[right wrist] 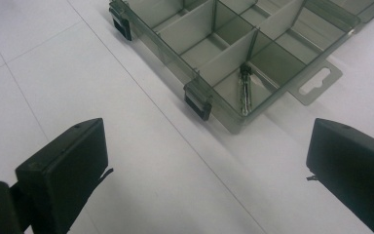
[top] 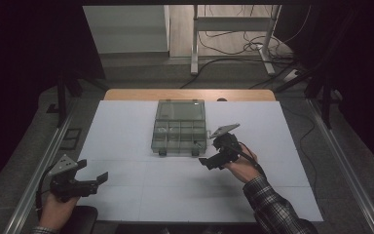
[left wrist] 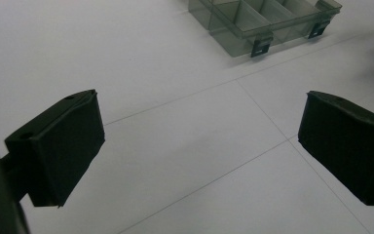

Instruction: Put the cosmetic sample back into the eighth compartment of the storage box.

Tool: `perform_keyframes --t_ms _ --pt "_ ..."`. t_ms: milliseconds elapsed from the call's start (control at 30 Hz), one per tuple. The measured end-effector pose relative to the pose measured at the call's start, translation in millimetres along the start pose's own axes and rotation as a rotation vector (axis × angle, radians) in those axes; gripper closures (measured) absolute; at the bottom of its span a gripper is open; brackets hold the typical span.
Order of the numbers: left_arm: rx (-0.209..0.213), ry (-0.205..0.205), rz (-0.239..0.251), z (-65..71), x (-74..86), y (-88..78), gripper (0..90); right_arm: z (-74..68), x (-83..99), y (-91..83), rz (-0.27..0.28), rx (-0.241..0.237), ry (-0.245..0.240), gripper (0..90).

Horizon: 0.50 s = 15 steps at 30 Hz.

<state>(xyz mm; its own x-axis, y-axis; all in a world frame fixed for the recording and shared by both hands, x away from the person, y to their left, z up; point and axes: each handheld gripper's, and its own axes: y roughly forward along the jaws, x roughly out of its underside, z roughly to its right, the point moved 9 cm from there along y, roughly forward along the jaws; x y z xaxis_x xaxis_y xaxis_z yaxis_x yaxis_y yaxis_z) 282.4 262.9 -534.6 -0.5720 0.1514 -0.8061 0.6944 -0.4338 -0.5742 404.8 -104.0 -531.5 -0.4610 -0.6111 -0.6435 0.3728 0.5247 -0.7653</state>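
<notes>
An open, clear grey compartment box [top: 179, 145] lies at the middle back of the white table, lid [top: 181, 108] folded away from me. One small metal bit [right wrist: 245, 90] lies in a front corner compartment. My right gripper [top: 209, 152] hovers just off the box's front right corner, open and holding nothing. In the right gripper view, the gripper [right wrist: 208, 131] points at the box [right wrist: 229, 53] and its black latch [right wrist: 198, 105]. My left gripper [top: 93, 170] stands open and empty near the table's front left. In the left gripper view, the left gripper [left wrist: 202, 105] faces bare table, the box [left wrist: 268, 24] far off.
The white table top [top: 141, 190] has faint seam lines and a wooden strip [top: 190, 94] along its back edge. Metal rails [top: 44, 161] run down both sides. Beyond the table stand a desk frame [top: 233, 29] and loose cables [top: 253, 46] on the floor.
</notes>
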Motion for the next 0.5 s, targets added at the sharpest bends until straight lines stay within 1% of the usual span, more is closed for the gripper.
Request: perform_keyframes --t_ms 233,367,400,500 --pt "0.000 -0.001 0.001 0.0 0.0 0.0 3.5 1.1 7.1 -8.6 0.007 0.018 0.003 1.4" --pt "0.000 -0.001 0.001 0.0 -0.1 -0.1 3.5 -0.1 11.3 -12.5 0.018 0.011 0.006 1.2" --pt "0.000 -0.001 0.001 0.0 -0.1 0.0 3.5 0.0 12.4 -13.2 0.022 0.011 -0.001 1.0" --pt "0.000 -0.001 0.001 0.0 -0.1 -0.1 3.5 -0.1 16.2 -15.4 0.022 0.016 0.002 0.7"
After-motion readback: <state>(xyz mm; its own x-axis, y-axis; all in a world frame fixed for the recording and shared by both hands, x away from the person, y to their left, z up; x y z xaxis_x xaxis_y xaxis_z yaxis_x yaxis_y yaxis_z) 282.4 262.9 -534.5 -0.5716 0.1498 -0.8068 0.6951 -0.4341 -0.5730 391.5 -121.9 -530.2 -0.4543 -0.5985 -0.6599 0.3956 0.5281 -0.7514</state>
